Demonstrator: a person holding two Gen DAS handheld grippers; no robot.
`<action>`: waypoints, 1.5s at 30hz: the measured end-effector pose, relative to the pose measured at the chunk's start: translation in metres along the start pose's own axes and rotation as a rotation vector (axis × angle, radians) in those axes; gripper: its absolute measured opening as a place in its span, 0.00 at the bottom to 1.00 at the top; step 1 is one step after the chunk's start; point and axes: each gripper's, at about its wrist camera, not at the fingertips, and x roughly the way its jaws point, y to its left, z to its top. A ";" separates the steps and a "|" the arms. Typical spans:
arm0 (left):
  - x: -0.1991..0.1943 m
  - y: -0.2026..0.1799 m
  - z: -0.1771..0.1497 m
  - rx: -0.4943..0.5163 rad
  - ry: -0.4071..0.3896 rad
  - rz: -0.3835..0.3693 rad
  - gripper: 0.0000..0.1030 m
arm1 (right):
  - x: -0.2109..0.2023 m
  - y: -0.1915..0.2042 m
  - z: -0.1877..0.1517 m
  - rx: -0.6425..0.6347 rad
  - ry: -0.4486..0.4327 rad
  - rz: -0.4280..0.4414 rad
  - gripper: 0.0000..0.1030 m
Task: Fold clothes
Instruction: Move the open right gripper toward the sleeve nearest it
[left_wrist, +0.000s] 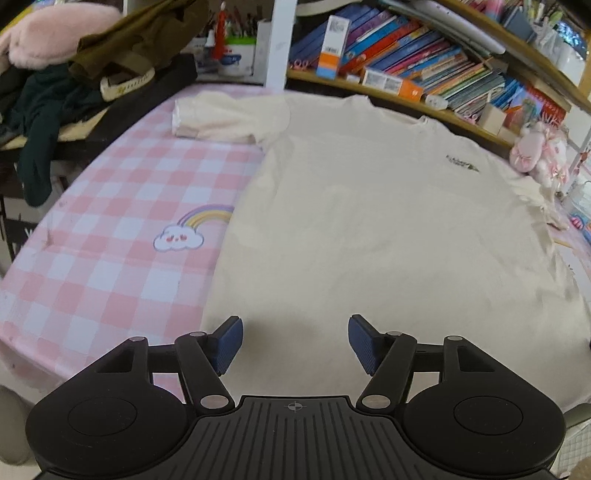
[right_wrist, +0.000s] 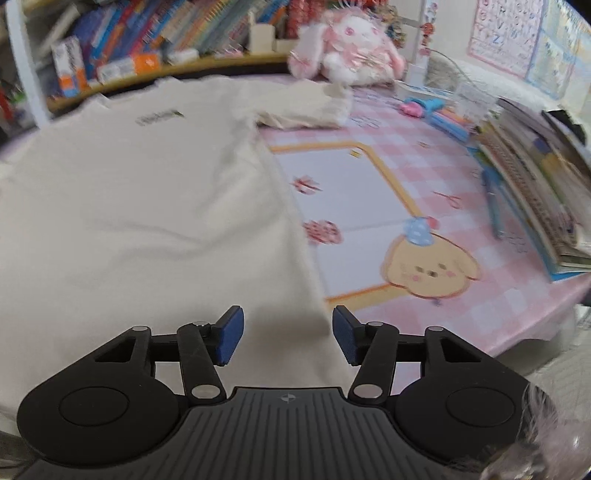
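Cream T-shirt (left_wrist: 369, 206) spread flat, front up, small dark chest logo (left_wrist: 461, 163) far ahead of the left fingers and to their right; neckline at the far end, hem at the near end, passing under both pairs of fingertips. Not folded: both sleeves out sideways, left sleeve (left_wrist: 218, 118) far ahead-left of the left fingers, right sleeve (right_wrist: 306, 107) far ahead-right of the right fingers. Left gripper (left_wrist: 294, 341) wide open, blue pads apart, nothing between them, hovering over the hem just inside the shirt's left edge. Right gripper (right_wrist: 287, 336) likewise wide open and empty, straddling the shirt's right side edge: left pad over cloth, right pad (right_wrist: 345, 338) over bare table. Probably so placed to take the two bottom corners at once, since symmetric grips keep the cloth square for a fold. Contact with fabric: cannot tell, looks slightly above. Flat layout fits both a shirt laid out for folding and one opened back out. Underneath: pink-and-white checked tablecloth (left_wrist: 110, 229) with rainbow-and-cloud print (left_wrist: 184, 230) ahead-left of the left fingers; cartoon desk mat (right_wrist: 369, 206) ahead-right of the right fingers. Beyond: bookshelf (left_wrist: 424, 66) behind the neckline, pink plush rabbit (right_wrist: 347, 44) past the right sleeve, heap of dark clothes (left_wrist: 48, 96) far left, stacked notebooks (right_wrist: 535, 192) far right. Right view a bit blurred.
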 end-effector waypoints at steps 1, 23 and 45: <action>0.001 -0.001 -0.001 0.002 0.003 0.003 0.63 | 0.001 -0.002 -0.001 0.000 0.004 0.000 0.44; 0.003 -0.015 -0.013 0.088 0.033 -0.012 0.74 | 0.004 -0.027 -0.010 0.048 0.049 -0.014 0.07; -0.005 -0.015 -0.004 0.018 -0.051 -0.009 0.90 | -0.029 0.003 0.007 0.043 -0.104 -0.034 0.81</action>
